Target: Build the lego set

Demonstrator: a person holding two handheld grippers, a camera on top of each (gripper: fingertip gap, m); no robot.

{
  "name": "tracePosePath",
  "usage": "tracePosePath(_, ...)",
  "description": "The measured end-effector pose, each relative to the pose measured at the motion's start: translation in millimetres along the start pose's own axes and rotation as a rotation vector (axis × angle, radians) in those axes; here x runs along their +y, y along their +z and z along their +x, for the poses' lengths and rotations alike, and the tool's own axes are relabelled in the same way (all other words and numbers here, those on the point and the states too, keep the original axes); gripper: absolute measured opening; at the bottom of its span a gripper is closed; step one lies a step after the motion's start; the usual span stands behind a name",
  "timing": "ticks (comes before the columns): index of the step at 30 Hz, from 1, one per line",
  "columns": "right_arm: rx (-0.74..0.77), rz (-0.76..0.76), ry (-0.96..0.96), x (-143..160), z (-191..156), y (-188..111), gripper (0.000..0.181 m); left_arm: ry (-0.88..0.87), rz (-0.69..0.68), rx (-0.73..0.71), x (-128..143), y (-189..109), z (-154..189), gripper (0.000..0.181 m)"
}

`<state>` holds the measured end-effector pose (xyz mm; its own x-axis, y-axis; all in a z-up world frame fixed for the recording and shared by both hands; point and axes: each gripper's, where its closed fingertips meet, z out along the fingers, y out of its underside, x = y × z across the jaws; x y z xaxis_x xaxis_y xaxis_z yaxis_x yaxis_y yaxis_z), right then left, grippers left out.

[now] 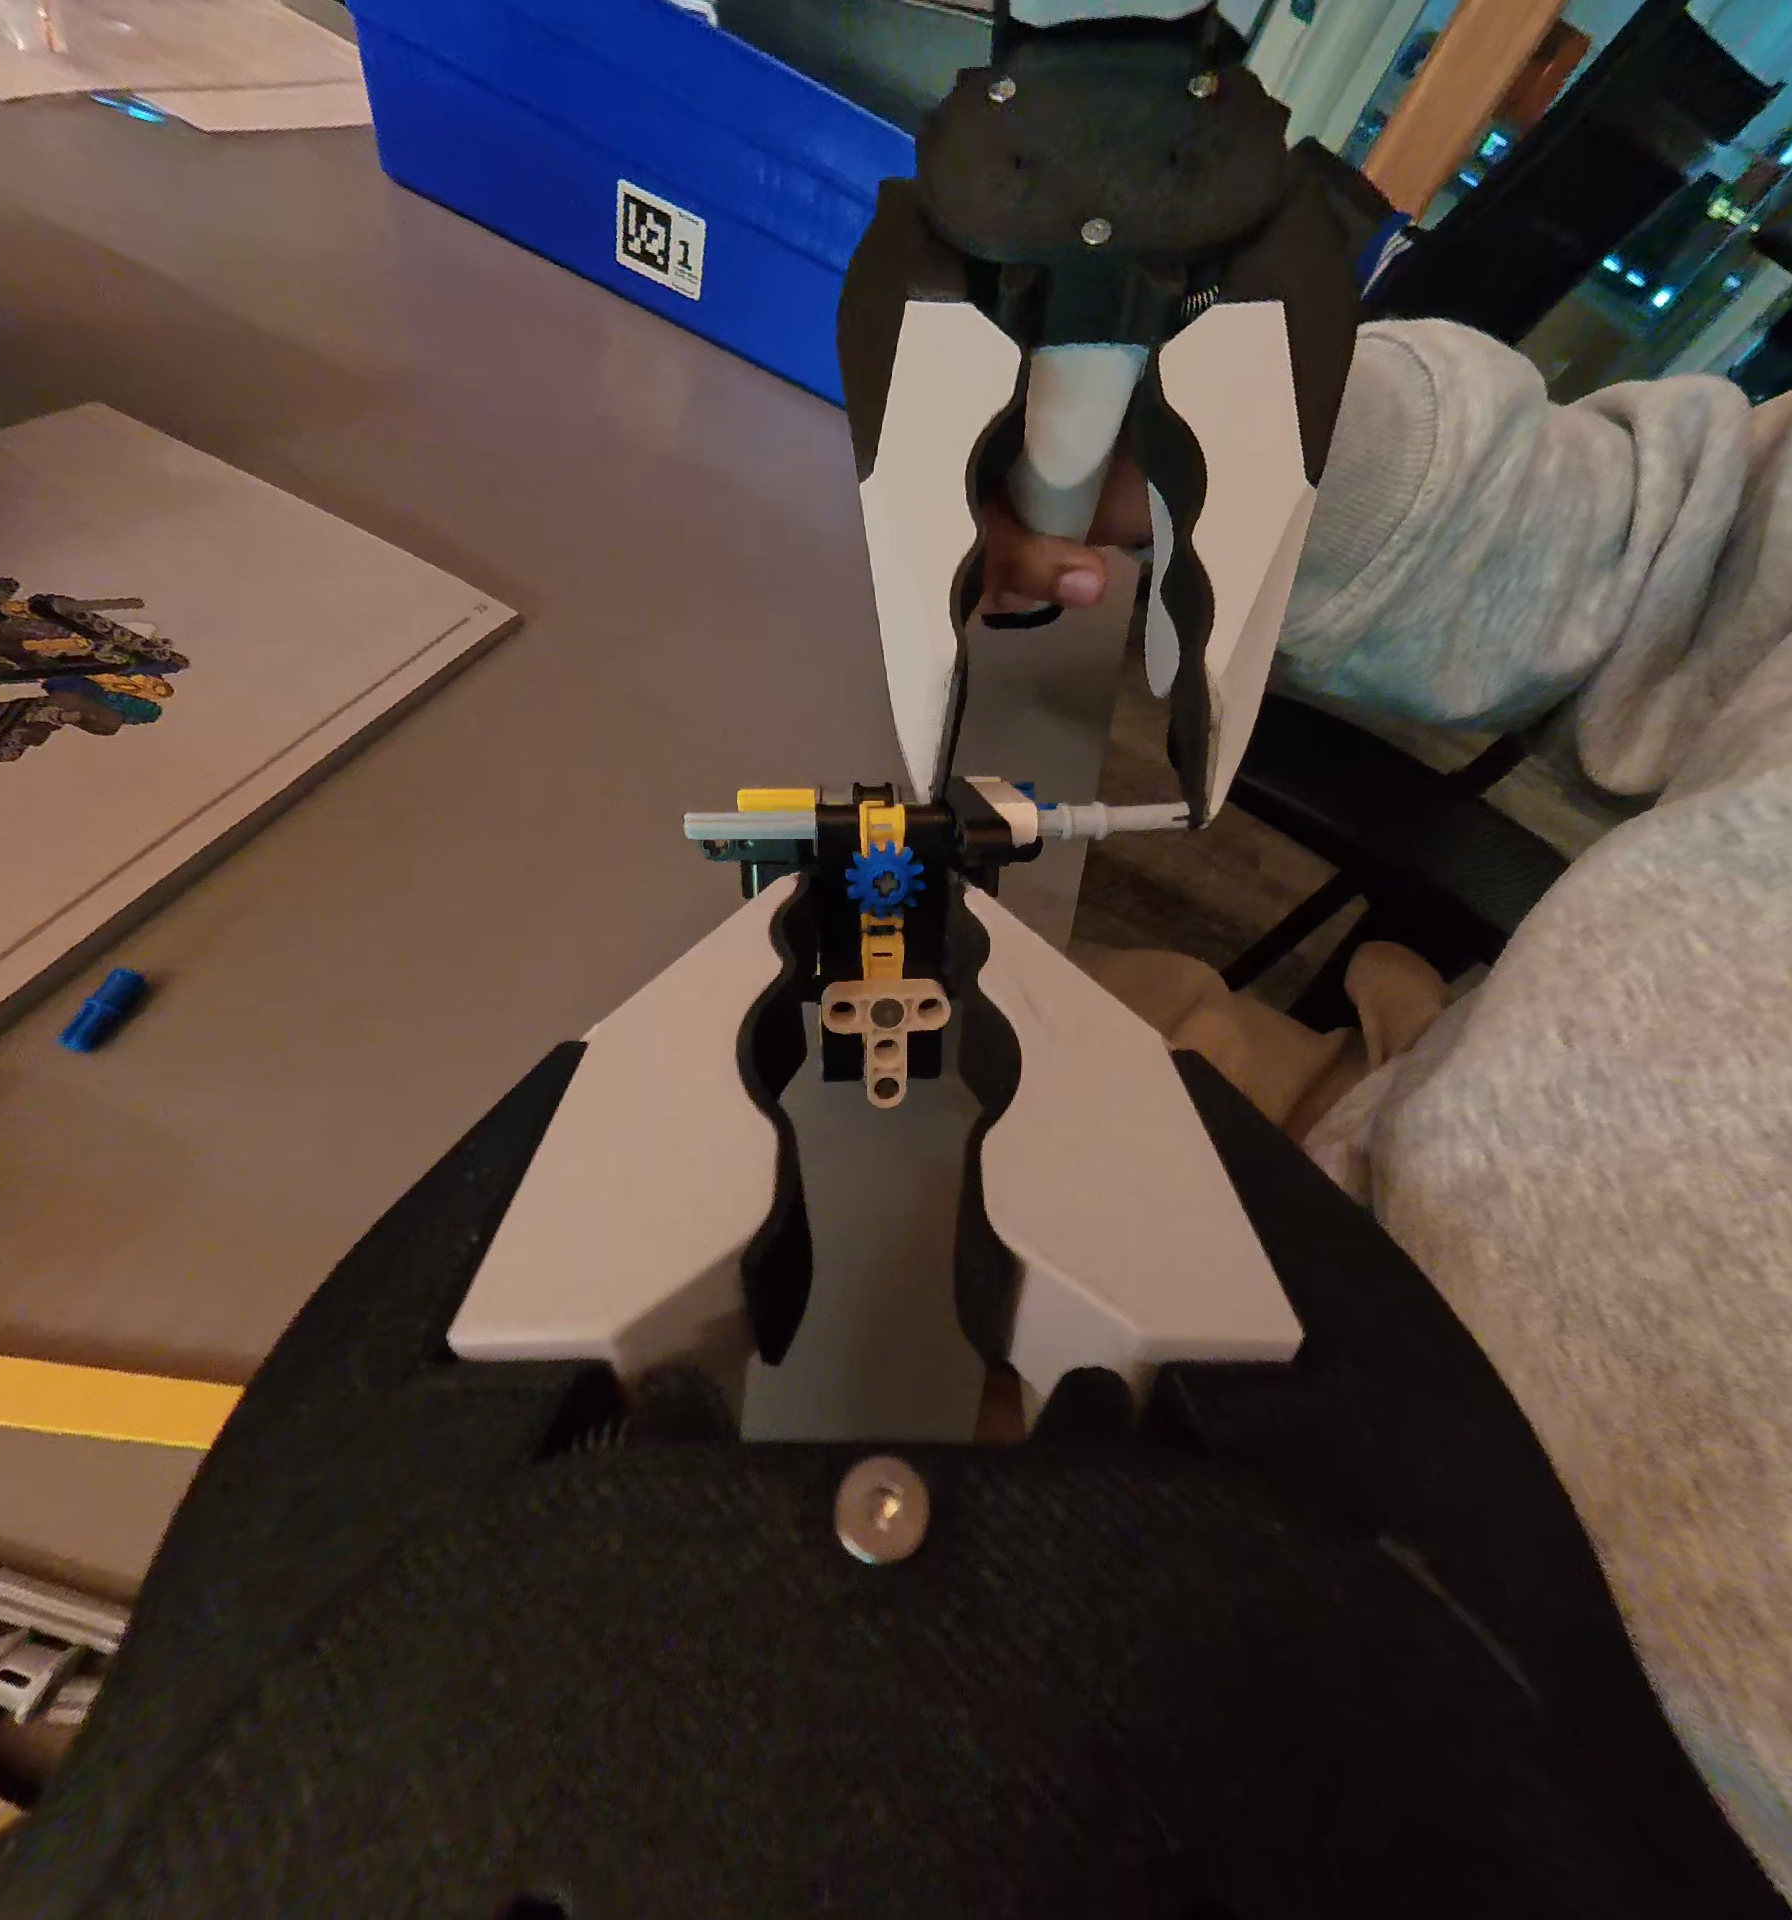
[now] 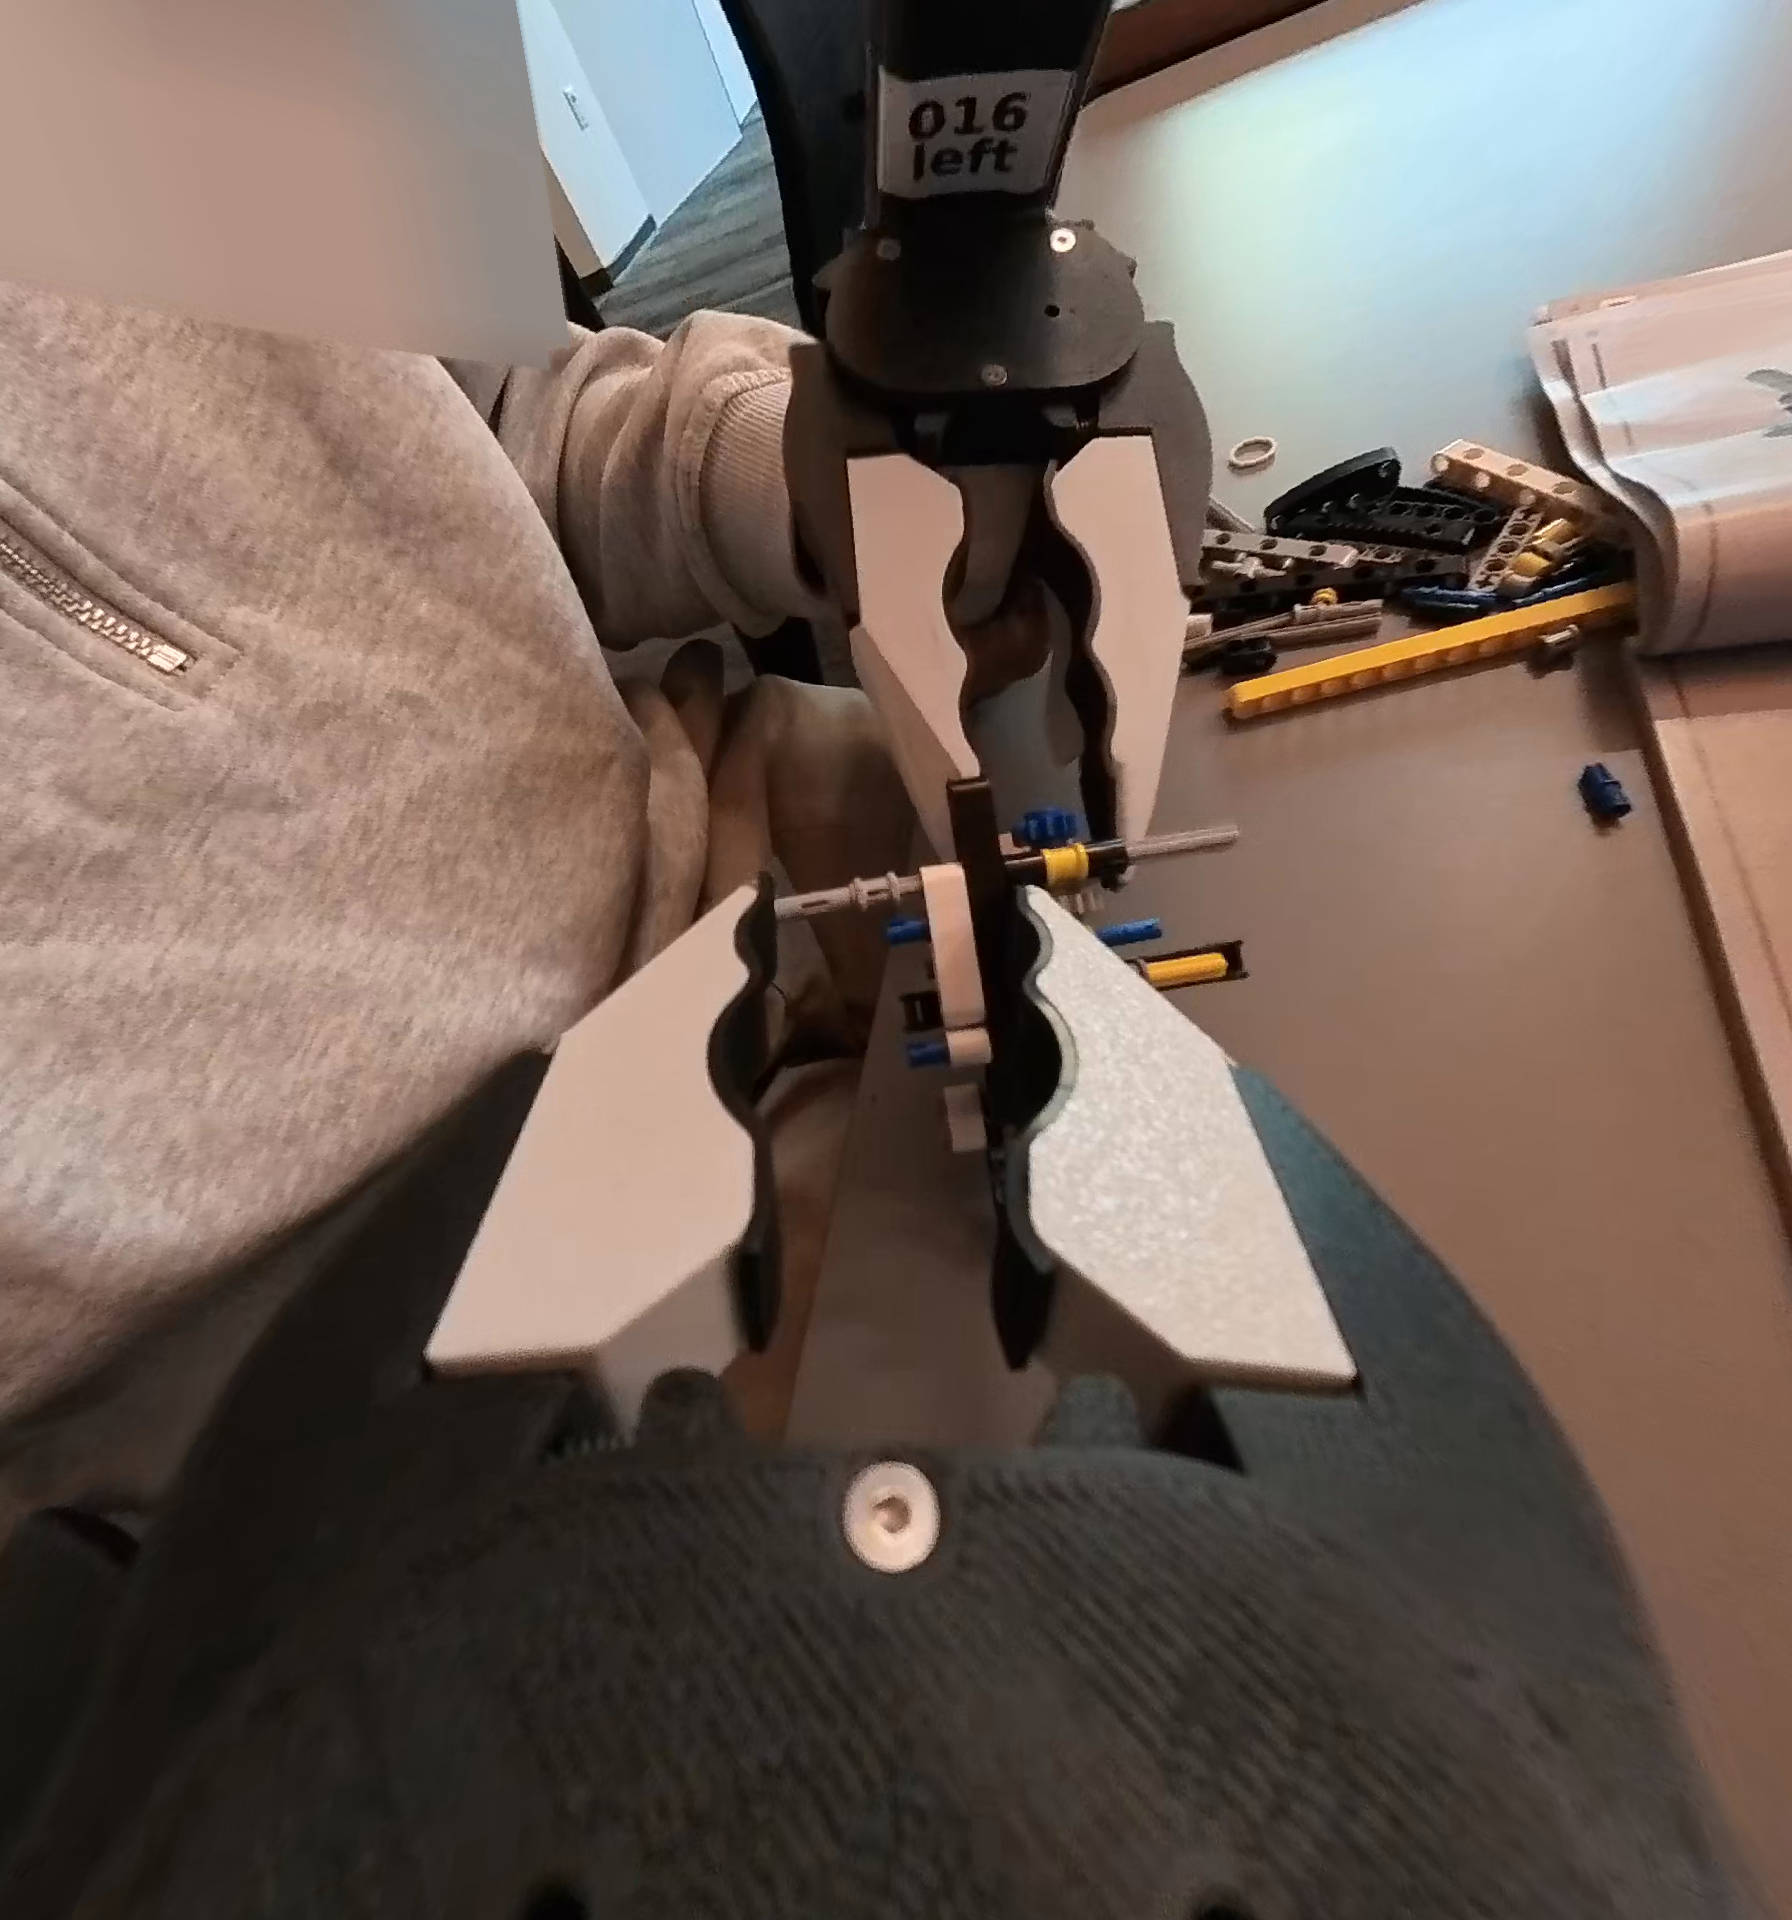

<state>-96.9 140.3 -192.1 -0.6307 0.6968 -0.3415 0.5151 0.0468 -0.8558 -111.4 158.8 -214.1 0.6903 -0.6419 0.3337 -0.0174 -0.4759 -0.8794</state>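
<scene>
The lego assembly [image 1: 876, 935] is a black frame with a yellow rack, a blue gear [image 1: 884, 881] and a tan T-piece. A grey axle [image 1: 1110, 819] sticks out to its right. My left gripper [image 1: 876, 904] is shut on the frame and holds it above the table edge. My right gripper [image 1: 1063, 810] comes from above in the left wrist view. In the right wrist view my right gripper [image 2: 897, 920] has one pad on the axle end [image 2: 798, 904] and the other against the black frame [image 2: 985, 914]. The left gripper [image 2: 1043, 805] grips the frame's far end.
A blue bin [image 1: 611, 135] stands at the back of the grey table. An instruction booklet [image 1: 196, 665] lies on the left with a loose blue pin [image 1: 102, 1008] beside it. A pile of loose parts [image 2: 1391, 551] and a long yellow beam [image 2: 1422, 649] lie by the booklet. A person's grey sleeve [image 1: 1494, 540] is close. Both grippers' tips are close together, under 4 cm apart.
</scene>
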Motion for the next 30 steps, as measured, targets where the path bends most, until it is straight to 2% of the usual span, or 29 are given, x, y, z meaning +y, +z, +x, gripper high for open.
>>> tracePosePath(15, 0.119, -0.012, -0.082, 2.2, 4.1, 5.1, 0.043, 0.006, -0.011, -0.055, 1.4, 0.6, -5.9, 0.020)
tracePosePath(30, 0.122, -0.036, -0.078, 3.0, 4.6, 5.4, 0.043, 0.006, -0.021, -0.063, 2.7, 1.5, -7.0, 0.020)
